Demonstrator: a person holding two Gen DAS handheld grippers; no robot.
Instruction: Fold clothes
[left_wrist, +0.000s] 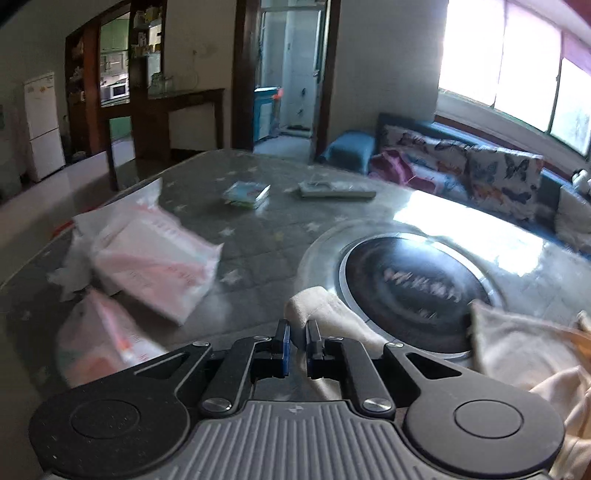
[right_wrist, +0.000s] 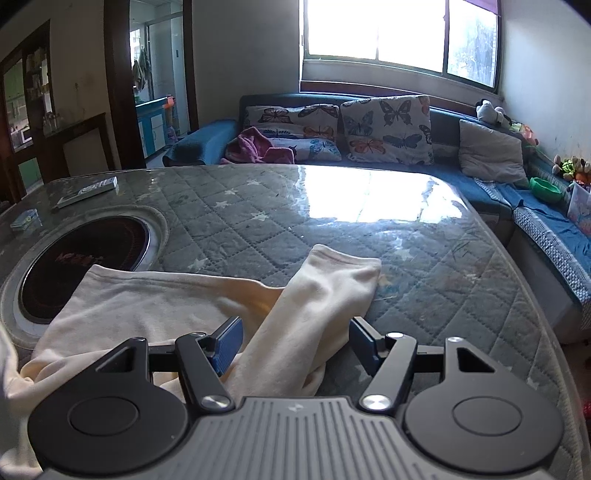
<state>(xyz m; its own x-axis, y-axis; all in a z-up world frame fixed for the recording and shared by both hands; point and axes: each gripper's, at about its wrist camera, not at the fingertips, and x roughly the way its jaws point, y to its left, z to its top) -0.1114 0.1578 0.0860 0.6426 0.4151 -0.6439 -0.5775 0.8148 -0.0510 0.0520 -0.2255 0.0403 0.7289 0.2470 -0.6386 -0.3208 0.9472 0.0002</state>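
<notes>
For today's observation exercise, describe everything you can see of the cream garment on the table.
The cream garment looks like soft knit cotton, plain and slightly rumpled. Its body lies on the quilted table cover, with one edge lapping over the round black hob. One sleeve, hemmed at the cuff, runs between the open fingers of the right gripper. The other sleeve end is pinched in the shut left gripper, its cuff sticking out past the fingers.
</notes>
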